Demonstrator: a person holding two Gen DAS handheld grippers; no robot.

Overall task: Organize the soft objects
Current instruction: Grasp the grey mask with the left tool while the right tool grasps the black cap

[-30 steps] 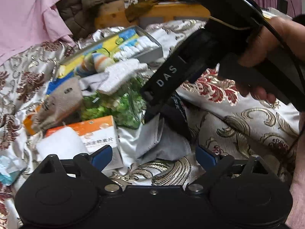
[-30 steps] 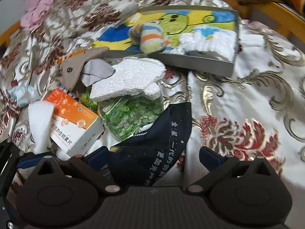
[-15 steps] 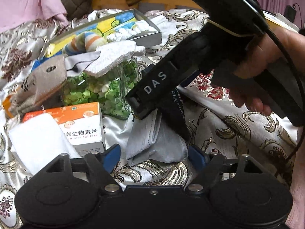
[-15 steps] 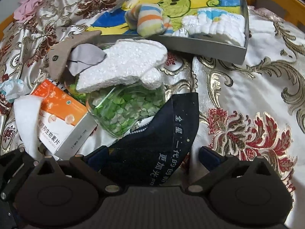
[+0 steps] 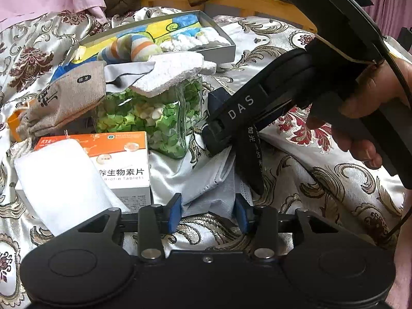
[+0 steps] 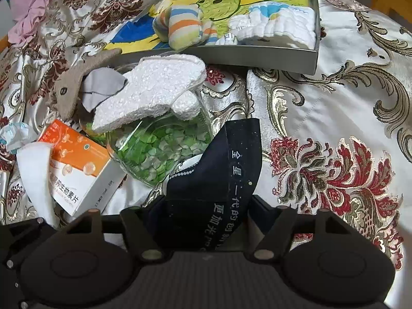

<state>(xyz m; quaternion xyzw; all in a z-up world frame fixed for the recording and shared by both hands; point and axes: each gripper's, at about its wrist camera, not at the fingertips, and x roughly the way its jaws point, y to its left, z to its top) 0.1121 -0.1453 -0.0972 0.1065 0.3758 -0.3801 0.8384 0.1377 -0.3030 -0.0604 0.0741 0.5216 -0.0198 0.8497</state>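
My right tool (image 6: 203,206) is clamped on the dark navy printed cloth (image 6: 219,167), which hangs just beside the clear glass jar of green paper stars (image 6: 157,149). My left tool (image 5: 208,212) has fingers apart around the pale grey fabric face mask (image 5: 208,180), in front of that jar. Risk: lifting could drag the cloth against the jar, tipping it and toppling the white foam piece (image 6: 152,95) on top.

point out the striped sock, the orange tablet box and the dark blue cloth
striped sock (image 6: 184,27), right wrist view, on an orange band
orange tablet box (image 5: 117,152), left wrist view, on its front face
dark blue cloth (image 6: 206,180), right wrist view, on its middle
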